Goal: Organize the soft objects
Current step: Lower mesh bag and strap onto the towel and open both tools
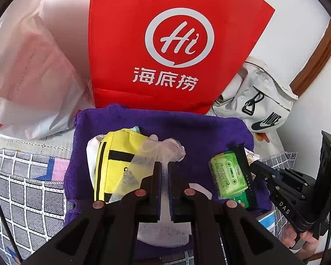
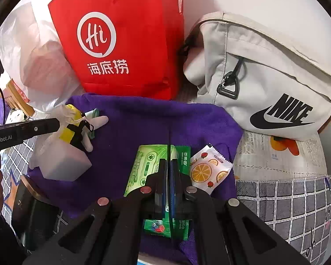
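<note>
Pinching: your left gripper clamps a sheer drawstring pouch; your right gripper clamps a green tissue pack, both over the purple towel.

A: Where does the left wrist view sit?
B: Close above the purple towel, looking steeply down toward the red bag.
A: And the right?
B: Just beside it, same tilt. Both share towel, red bag and white Nike bag.

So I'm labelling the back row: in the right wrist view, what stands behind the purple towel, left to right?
Translucent plastic bag → red Haidilao bag → grey Nike bag.
</note>
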Motion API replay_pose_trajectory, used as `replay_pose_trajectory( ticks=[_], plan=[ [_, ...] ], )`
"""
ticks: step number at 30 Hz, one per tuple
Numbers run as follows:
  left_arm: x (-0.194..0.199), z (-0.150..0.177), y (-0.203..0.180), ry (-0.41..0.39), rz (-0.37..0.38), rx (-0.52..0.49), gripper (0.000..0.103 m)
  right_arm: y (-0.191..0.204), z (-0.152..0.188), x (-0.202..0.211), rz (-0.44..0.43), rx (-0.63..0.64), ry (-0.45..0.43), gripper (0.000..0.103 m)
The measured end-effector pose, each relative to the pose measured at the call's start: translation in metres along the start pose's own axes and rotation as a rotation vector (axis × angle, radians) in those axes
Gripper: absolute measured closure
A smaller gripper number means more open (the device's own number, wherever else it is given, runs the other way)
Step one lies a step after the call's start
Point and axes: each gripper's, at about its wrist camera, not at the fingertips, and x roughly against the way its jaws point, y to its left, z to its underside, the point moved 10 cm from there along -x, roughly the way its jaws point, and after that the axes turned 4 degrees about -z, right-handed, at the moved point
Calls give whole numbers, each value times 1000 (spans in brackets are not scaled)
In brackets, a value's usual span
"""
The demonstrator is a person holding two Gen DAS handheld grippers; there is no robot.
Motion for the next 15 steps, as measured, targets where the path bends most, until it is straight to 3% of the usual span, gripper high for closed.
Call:
replay_pose_trajectory(
  ticks=[5, 8, 10, 12, 14, 15],
  plan=[
    [-6, 2, -3, 22, 20, 3, 96, 1, 1, -2, -6, -2, 1, 99],
    [-8, 3, -5, 30, 35, 8, 88, 3, 0, -1, -18, 0, -4, 98],
    [-9, 3, -7, 31, 44, 6, 78, 3, -1, 0, -23, -3, -9, 89],
    [-8, 3, -8, 23, 46, 0, 74, 3, -3, 3, -28, -9, -24, 67],
    [-8, 3, -10, 21, 54, -4, 68, 4, -6, 7, -29, -10, -43, 60],
    [-8, 3, -11, 23, 57, -5, 61, 5, -7, 9, -30, -9, -48, 59]
  ],
)
